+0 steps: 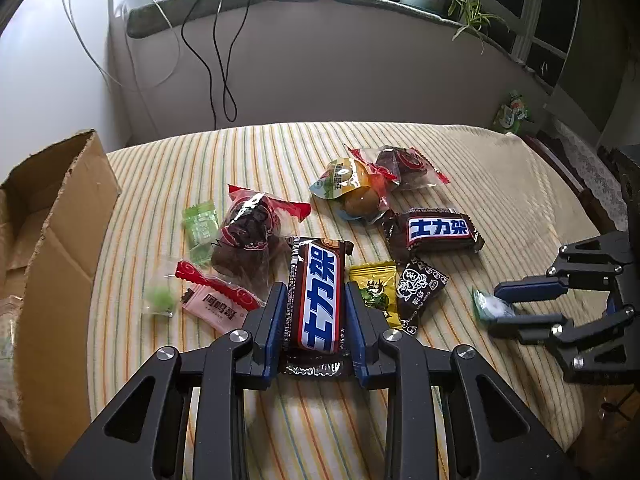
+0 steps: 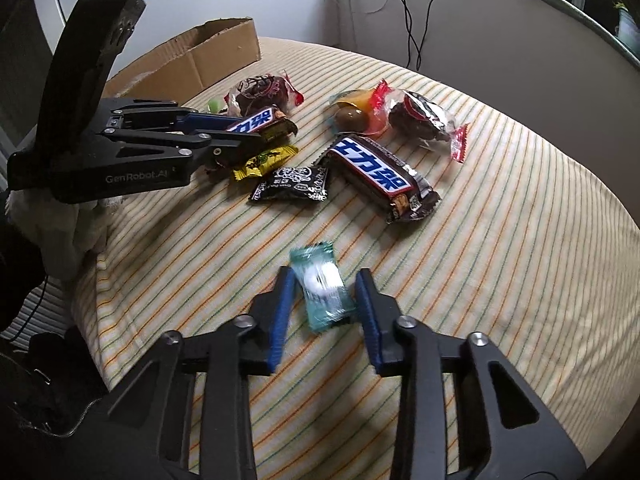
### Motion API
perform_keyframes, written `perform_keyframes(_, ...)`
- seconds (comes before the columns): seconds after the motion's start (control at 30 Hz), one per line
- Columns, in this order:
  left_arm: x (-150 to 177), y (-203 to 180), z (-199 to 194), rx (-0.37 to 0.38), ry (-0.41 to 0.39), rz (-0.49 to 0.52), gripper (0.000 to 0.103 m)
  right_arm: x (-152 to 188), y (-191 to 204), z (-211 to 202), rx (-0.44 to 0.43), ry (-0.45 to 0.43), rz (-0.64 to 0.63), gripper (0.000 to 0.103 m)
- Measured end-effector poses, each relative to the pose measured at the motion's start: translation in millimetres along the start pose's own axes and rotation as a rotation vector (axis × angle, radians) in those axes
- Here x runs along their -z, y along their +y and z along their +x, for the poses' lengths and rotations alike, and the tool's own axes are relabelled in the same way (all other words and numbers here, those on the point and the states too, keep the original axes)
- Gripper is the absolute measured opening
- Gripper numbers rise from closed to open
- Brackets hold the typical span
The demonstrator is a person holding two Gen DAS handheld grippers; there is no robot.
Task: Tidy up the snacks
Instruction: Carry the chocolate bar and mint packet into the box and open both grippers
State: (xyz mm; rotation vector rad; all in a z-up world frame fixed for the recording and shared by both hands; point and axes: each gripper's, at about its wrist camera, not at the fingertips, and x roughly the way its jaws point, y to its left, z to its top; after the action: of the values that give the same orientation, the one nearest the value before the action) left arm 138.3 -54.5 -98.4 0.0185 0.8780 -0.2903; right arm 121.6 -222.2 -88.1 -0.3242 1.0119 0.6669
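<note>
My left gripper [image 1: 316,304] is shut on a brown chocolate bar [image 1: 318,292] with a blue-and-white label, one pad against each long side. The right wrist view shows that gripper [image 2: 256,128] from the side with the bar [image 2: 256,120] in its fingers. My right gripper [image 2: 326,292] is shut on a small teal wrapped candy [image 2: 322,284], which is blurred. It stands at the right of the striped cloth [image 1: 480,200], where the gripper [image 1: 500,307] and candy [image 1: 486,306] also appear. A cardboard box [image 1: 56,240] stands open at the left.
On the cloth lie a second chocolate bar [image 1: 436,230], yellow candy [image 1: 374,296], black candy [image 1: 418,292], two dark snacks in clear packs [image 1: 248,240] [image 1: 404,166], an egg pack [image 1: 352,192], a green candy [image 1: 200,232] and a pink pack [image 1: 218,306]. A wall with cables stands behind.
</note>
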Motion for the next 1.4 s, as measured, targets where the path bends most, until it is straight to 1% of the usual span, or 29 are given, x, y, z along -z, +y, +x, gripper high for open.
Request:
perform_keyframes(0.13, 1.3, 1.9, -7.2, 0.013, -0.016, -0.013, 0.027, 2.9, -0.8, -2.8, 0.003, -0.003, 0.015, 0.024)
perform_keyframes(0.37, 6.0, 1.7, -30.8, 0.032, -0.059, -0.023, 0.027, 4.2, 7.3, -10.1, 0.015, -0.017, 0.022, 0.024)
perform_keyframes(0.63, 6.0, 15.7, -65.4, 0.027, -0.132, -0.051, 0.027, -11.1, 18.3, -27.0, 0.037, -0.067, 0.025, 0.024)
perform_keyframes(0.73, 4.7, 28.4, -80.3, 0.008, -0.166, -0.066, 0.027, -24.2, 25.2, -33.3, 0.037, -0.094, 0.013, 0.024)
perform_keyframes(0.97, 7.9, 65.0, -105.6, -0.051, -0.213, -0.122, 0.027, -70.4, 54.4, -35.9, 0.027, -0.158, -0.046, 0.024)
perform_keyframes(1.2, 11.4, 101.6, -119.5, -0.117, -0.236, -0.173, 0.027, -121.4, 83.7, -27.0, -0.008, -0.201, -0.098, 0.024)
perform_keyframes(1.4, 16.1, 131.9, -122.7, -0.161, -0.234, -0.219, 0.027, -165.3, 112.2, -9.7, -0.035, -0.223, -0.147, 0.024)
